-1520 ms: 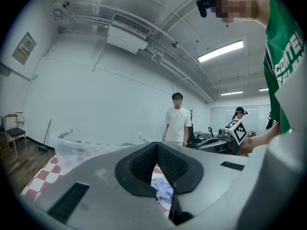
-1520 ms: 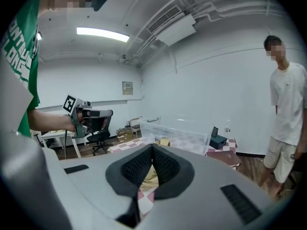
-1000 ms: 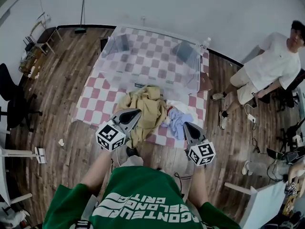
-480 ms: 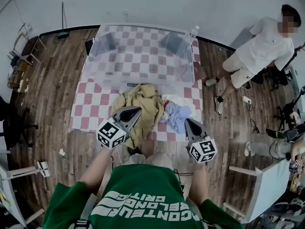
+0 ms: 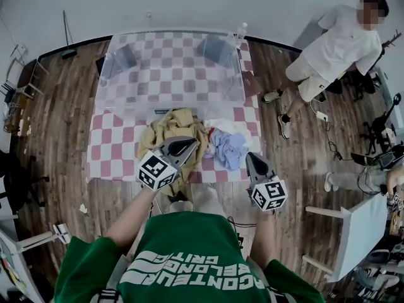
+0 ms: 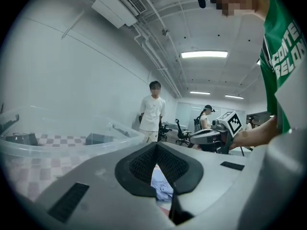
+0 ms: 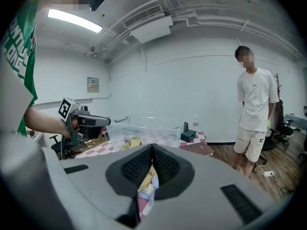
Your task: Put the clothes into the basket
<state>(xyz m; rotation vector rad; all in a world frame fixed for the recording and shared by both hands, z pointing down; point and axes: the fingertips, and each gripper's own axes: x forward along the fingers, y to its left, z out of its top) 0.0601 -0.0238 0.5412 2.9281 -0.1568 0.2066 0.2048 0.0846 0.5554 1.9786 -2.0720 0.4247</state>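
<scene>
**Head view: I am holding both tongs shut above the clothes**

I am holding the left tongs over the near edge of the tan garment. The right tongs are hanging just beside the light blue garment, on its right side. In the left gripper view and the right gripper view, each pair of jaws is pressing together with nothing pinched. I am only seeing a little cloth far below, through the gap under the pads.

The clothes are lying in a loose heap on the checkered mat, on the near side of the clear basket and close to its front wall. A white piece is lying just behind the blue one. As far as I can see, no garment is lying in the basket yet.

I am expecting this fabric to be soft, light and limp. It is not going to break, but it is going to hang down, drag, and perhaps pull a neighbour along. The tan garment is looking bigger and bulkier, so I am planning a deep bite on a raised fold near its middle. For the small blue one, a single pinch on its crumpled top is probably enough. Before any of this, the jaws are needing to spread.
</scene>
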